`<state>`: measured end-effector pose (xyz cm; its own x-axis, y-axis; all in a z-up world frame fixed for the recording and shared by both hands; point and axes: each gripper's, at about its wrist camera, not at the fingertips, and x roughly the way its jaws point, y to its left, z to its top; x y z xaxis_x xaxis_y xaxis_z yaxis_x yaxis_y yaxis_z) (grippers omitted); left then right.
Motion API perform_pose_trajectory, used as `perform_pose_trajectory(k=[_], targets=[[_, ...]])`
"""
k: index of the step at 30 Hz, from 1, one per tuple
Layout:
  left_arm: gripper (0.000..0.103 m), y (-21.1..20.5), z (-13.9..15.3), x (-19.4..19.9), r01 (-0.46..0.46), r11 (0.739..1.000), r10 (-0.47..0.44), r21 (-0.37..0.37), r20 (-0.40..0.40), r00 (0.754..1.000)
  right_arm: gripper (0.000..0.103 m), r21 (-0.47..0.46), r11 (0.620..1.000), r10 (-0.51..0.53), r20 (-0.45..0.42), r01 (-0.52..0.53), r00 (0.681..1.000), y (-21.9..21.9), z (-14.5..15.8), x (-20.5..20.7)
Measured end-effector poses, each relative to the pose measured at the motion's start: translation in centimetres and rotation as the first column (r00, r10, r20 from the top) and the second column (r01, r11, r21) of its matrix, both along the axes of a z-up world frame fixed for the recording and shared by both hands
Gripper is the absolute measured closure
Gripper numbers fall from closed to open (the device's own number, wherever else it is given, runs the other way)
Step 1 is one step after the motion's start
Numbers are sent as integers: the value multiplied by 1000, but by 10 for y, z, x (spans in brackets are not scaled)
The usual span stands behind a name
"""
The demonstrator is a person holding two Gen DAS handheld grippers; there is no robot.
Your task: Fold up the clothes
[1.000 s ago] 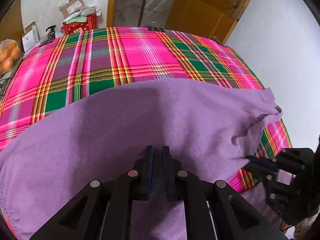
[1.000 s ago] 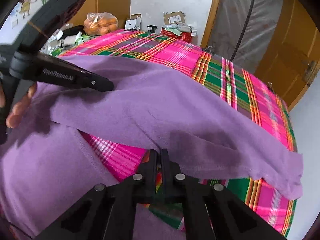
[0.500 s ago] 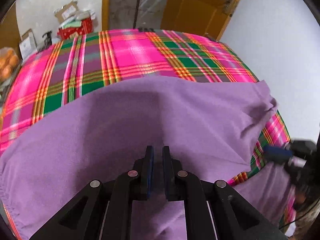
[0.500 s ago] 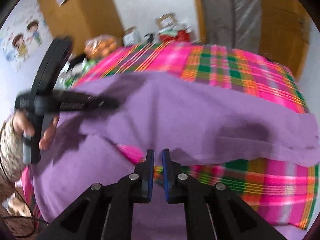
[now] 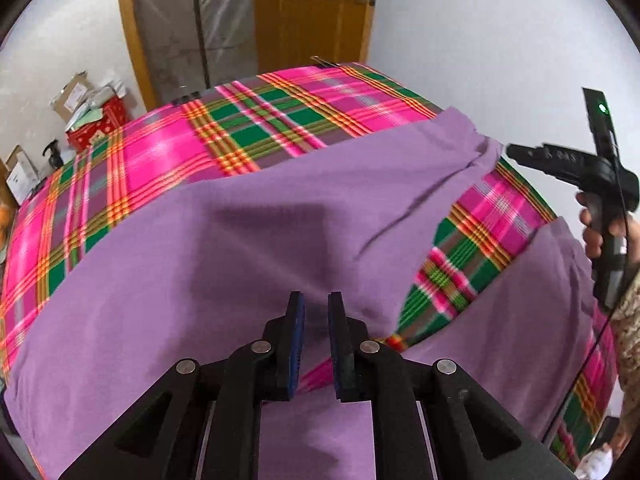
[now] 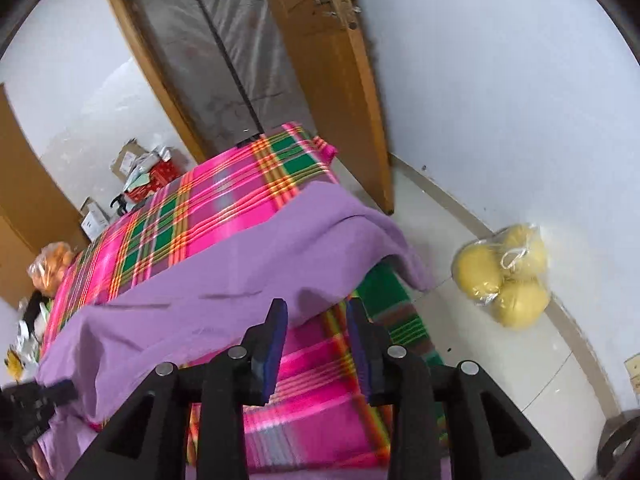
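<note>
Plaid-covered surface (image 5: pixel 248 136) carries the purple garment (image 5: pixel 224 240), draped across its near half. Left tongs (image 5: pixel 316 312) and right tongs (image 6: pixel 318 312) both gape, empty. Overhanging sleeve past the surface's corner could drag the fold floorward.

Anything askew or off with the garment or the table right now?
Yes. The purple garment lies skewed: its far corner droops off the edge of the plaid tablecloth, and a gap of cloth shows between its layers. Both the left gripper and right gripper are open, holding nothing.
</note>
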<state>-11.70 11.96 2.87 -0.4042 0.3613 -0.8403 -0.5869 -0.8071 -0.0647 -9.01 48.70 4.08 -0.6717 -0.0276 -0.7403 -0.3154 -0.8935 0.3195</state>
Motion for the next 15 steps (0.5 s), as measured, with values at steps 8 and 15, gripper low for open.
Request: perform_pose_trajectory(k=[8, 15], targets=[[86, 8, -13, 5, 0, 999, 1, -36, 20, 1000, 68, -135, 986, -94, 13, 95, 995, 27, -16, -31], [85, 7, -21, 4, -9, 1000, 10, -25, 35, 999, 98, -151, 975, -163, 28, 165, 986, 37, -26, -33]])
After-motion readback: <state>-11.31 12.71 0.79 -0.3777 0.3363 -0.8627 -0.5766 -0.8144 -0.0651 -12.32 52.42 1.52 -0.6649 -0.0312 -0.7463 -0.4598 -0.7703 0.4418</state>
